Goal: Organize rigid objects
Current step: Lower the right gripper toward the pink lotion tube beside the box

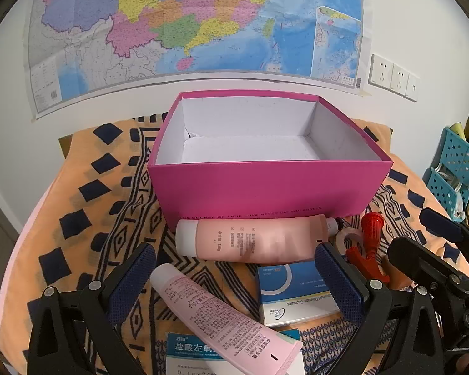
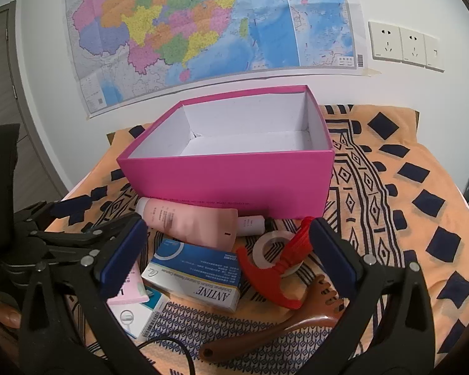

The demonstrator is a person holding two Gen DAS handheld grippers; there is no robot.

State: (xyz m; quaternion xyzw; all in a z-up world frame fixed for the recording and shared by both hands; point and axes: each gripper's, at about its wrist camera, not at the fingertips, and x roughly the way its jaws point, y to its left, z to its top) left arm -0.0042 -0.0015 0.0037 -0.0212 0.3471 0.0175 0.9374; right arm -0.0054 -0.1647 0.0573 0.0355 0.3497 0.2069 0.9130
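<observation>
An empty pink box (image 1: 270, 187) sits open on a patterned cloth (image 2: 390, 187) over the worktop, with the clutter just in front of it. The left gripper (image 1: 234, 284) and right gripper (image 2: 228, 254) both hover with jaws wide apart, holding nothing. A pink tube (image 1: 222, 315) lies nearest, between the left jaws, its long axis slanting across them, cap toward the box; a blue medicine box (image 2: 197, 275) lies between the right jaws.

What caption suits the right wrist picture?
Open jaws hover over clutter before an empty pink box on a patterned cloth.

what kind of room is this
Probably a room in a home, maybe a bedroom: a wall map, wall sockets, and toiletries and medicine boxes on a patterned cloth.
</observation>
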